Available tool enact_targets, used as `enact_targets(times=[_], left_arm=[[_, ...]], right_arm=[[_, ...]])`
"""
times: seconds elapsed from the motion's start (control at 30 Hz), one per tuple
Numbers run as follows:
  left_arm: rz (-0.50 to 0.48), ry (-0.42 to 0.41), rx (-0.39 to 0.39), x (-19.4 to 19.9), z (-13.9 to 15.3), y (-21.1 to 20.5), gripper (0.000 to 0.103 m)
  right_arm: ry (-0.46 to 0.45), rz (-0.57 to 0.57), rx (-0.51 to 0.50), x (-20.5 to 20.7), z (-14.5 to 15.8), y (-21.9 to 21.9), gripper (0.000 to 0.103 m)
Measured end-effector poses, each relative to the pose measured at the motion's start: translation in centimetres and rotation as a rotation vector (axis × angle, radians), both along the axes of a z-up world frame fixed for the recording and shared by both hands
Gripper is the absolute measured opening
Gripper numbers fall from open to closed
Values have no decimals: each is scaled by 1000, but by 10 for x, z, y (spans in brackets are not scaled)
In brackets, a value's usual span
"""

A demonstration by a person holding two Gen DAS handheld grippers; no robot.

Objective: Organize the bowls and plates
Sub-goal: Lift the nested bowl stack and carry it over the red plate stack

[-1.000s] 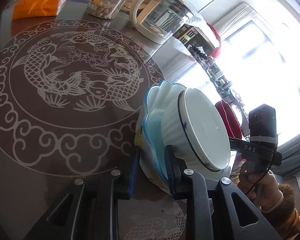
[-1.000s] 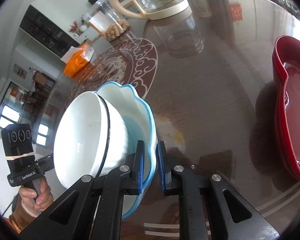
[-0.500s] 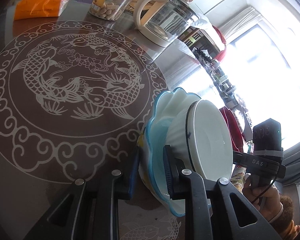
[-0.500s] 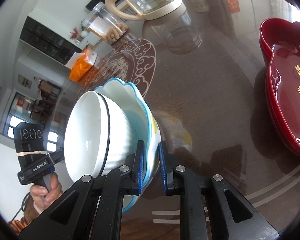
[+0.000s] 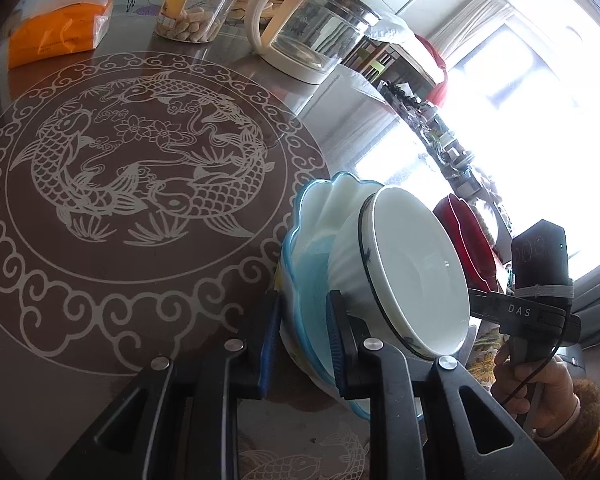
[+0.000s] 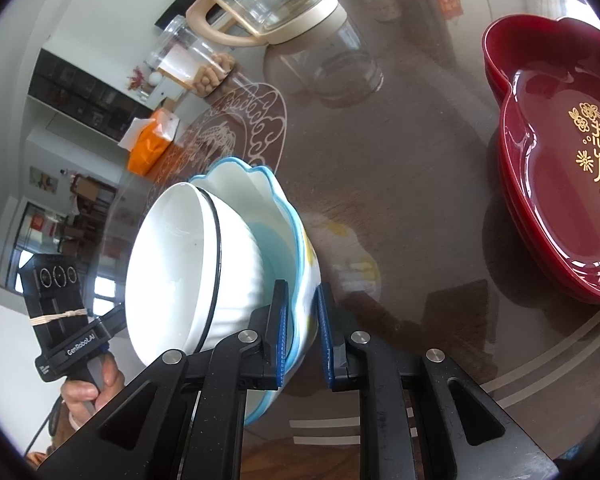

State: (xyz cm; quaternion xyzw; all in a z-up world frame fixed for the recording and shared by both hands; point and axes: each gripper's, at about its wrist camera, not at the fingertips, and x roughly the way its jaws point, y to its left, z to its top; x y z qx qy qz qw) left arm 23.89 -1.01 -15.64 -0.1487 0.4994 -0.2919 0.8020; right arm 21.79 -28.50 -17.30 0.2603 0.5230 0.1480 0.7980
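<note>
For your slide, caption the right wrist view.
Right gripper clamps blue-rimmed bowl holding white bowl, red tray nearby.

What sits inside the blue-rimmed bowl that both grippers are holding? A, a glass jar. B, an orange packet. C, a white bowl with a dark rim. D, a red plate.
C: a white bowl with a thin dark rim is nested in the blue-rimmed bowl, whose edge the left gripper and right gripper each clamp.

Black tongs (image 5: 302,336) (blue-padded fingers (image 6: 281,332), silver screws), bare hand (image 6: 88,390)
</note>
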Motion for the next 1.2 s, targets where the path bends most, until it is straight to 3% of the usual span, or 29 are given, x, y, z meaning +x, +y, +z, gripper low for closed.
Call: enact_targets(times=[0.2, 0.5, 0.63, 1.2], left_arm=[[-22, -33, 49, -7, 1, -4, 22], [65, 7, 4, -13, 3, 2, 19], [61, -13, 6, -11, 15, -6, 20], [-38, -106, -41, -1, 69, -72, 19]], right_arm=[[-20, -26, 4, -12, -2, 5, 25], [34, -82, 73, -15, -6, -3, 23], [54, -115, 107, -18, -4, -9, 23], [-109, -170, 16, -37, 62, -54, 23]])
